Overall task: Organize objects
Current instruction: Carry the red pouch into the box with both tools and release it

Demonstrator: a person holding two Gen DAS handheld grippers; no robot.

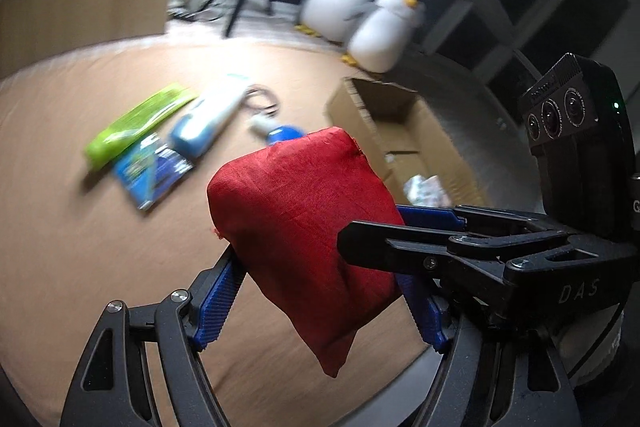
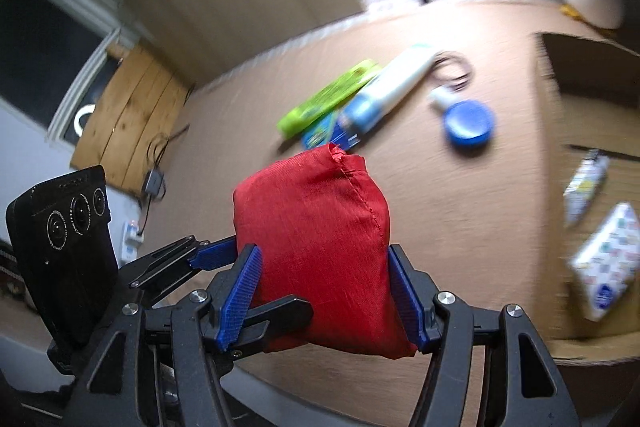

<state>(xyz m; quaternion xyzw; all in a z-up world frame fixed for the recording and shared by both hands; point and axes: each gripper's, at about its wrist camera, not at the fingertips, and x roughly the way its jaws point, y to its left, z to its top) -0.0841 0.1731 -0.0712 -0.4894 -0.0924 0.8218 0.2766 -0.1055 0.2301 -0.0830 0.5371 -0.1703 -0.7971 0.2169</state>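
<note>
Pinching red fabric pouch (image 1: pixel 304 227) between both hand-held grippers (image 1: pixel 320 291) (image 2: pixel 324 291), "DAS" embossed on one

Black gripper (image 1: pixel 320 287) frames, ribbed blue pads, silver screws.

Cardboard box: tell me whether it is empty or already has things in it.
Not empty. The open cardboard box holds at least two packets: a patterned white pack and a smaller packet.

One red pouch (image 2: pixel 312 247), one cardboard box (image 1: pixel 396 131), two plush penguins (image 1: pixel 380 27), one green packet (image 2: pixel 328 97).
</note>
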